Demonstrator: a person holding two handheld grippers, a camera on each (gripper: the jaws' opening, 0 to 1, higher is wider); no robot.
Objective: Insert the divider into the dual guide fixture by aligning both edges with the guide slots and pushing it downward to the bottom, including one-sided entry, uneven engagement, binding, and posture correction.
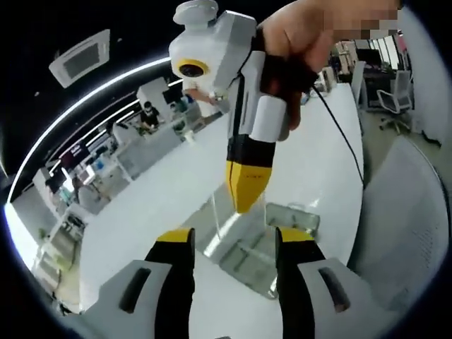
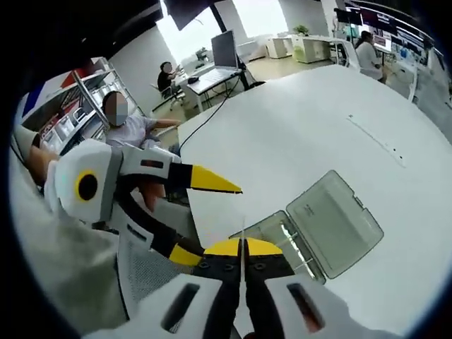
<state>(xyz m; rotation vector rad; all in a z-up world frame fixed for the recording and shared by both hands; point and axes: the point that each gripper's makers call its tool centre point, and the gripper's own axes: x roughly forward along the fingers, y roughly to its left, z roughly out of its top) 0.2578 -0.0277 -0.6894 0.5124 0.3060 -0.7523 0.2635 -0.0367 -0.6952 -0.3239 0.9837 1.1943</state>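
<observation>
My right gripper [image 2: 243, 248] is shut on a thin clear divider [image 2: 243, 229], which I see edge-on between its yellow tips. In the left gripper view a hand holds the right gripper [image 1: 246, 201] pointing down, with the divider [image 1: 224, 224] hanging over the clear guide fixture [image 1: 248, 260] on the white table [image 1: 169, 198]. The fixture [image 2: 274, 229] has a clear hinged lid [image 2: 335, 222] lying open beside it. My left gripper [image 1: 233, 244] is open, its jaws on either side of the fixture and touching nothing. It also comes in as the left gripper [image 2: 219, 220] just left of the divider.
A black cable [image 1: 346, 134] runs across the table behind the right gripper. Past the table's far edge stand desks with monitors [image 2: 224, 49], office chairs [image 1: 395, 95] and seated people [image 2: 127, 127]. A grey strip [image 1: 409, 212] borders the table at the right.
</observation>
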